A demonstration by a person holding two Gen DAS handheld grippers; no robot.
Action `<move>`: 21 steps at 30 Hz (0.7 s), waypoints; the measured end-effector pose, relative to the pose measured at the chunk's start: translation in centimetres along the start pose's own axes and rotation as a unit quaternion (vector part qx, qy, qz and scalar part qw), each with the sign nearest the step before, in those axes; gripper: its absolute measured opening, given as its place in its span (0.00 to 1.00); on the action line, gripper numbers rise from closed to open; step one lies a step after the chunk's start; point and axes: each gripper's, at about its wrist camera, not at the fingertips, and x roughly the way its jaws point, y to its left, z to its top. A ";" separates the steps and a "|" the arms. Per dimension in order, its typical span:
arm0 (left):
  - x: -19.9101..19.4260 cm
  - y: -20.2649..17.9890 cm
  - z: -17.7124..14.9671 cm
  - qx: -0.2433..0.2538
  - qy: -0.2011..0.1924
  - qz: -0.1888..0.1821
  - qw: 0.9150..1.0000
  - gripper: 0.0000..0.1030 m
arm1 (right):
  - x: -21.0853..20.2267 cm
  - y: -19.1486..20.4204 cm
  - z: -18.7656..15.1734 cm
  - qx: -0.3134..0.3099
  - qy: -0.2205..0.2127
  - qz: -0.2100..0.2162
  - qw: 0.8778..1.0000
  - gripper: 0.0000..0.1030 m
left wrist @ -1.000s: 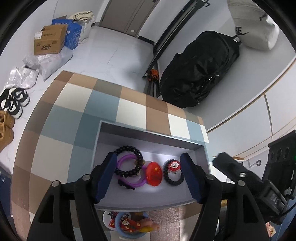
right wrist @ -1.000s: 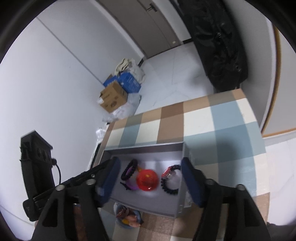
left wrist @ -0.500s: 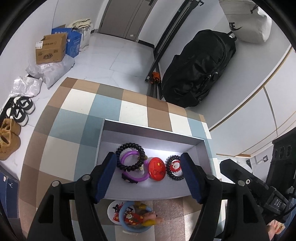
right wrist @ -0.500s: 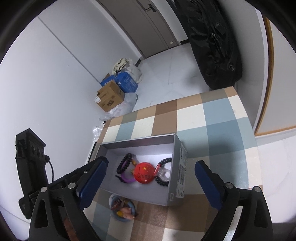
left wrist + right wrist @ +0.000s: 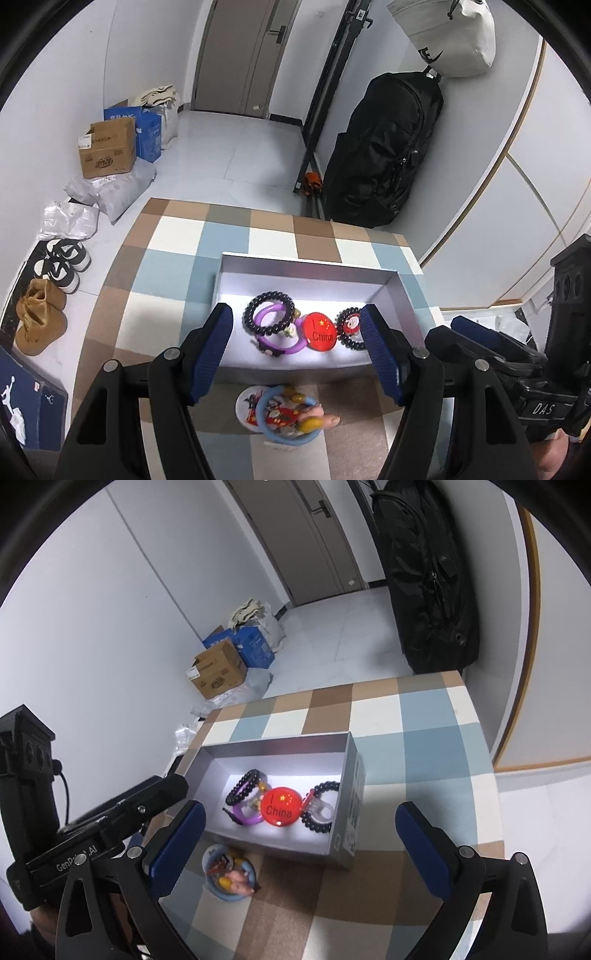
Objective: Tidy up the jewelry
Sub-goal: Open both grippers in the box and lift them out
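Observation:
A grey open box [image 5: 310,266] [image 5: 343,834] sits on the checked tabletop. Inside lie a black bead bracelet [image 5: 266,297] [image 5: 242,788] over a purple ring [image 5: 275,334] [image 5: 245,814], a red "I China" badge [image 5: 322,331] [image 5: 280,807], and a second black bead bracelet with a red charm [image 5: 350,328] [image 5: 320,805]. In front of the box lies a blue ring with small trinkets [image 5: 286,415] [image 5: 229,877]. My left gripper [image 5: 297,349] hovers open above the box's near edge, holding nothing. My right gripper [image 5: 299,834] hangs over the box, its jaws opening wide, nothing between them.
The table's far edge [image 5: 273,208] drops to a tiled floor. Cardboard boxes [image 5: 107,151] and shoes [image 5: 61,264] lie at the left, a black backpack [image 5: 384,147] leans on the wall at the right. A person's hand [image 5: 554,456] holds the other gripper.
Both grippers drew back and up from the box, so the trinkets in front of it show more fully. The right gripper's jaws spread much wider; the left's kept their gap.

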 end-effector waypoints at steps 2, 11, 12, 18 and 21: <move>-0.2 0.3 -0.2 -0.007 0.006 -0.004 1.000 0.65 | -0.2 0.2 -0.3 -0.007 -0.003 -0.001 1.000 1.00; -1.7 1.0 -1.3 -0.017 -0.003 0.018 1.000 0.80 | -0.4 1.2 -1.4 -0.029 0.000 0.021 0.999 1.00; -1.8 1.1 -1.4 -0.017 -0.004 0.018 1.000 0.80 | -0.3 1.3 -1.5 -0.027 0.004 0.025 0.999 1.00; -2.5 2.7 -1.9 -0.031 -0.006 0.033 0.999 0.80 | 0.8 2.7 -2.6 -0.042 0.030 0.029 0.998 1.00; -2.6 3.8 -2.1 -0.045 -0.003 0.040 0.998 0.80 | 1.5 3.4 -3.2 -0.058 0.048 0.025 0.997 1.00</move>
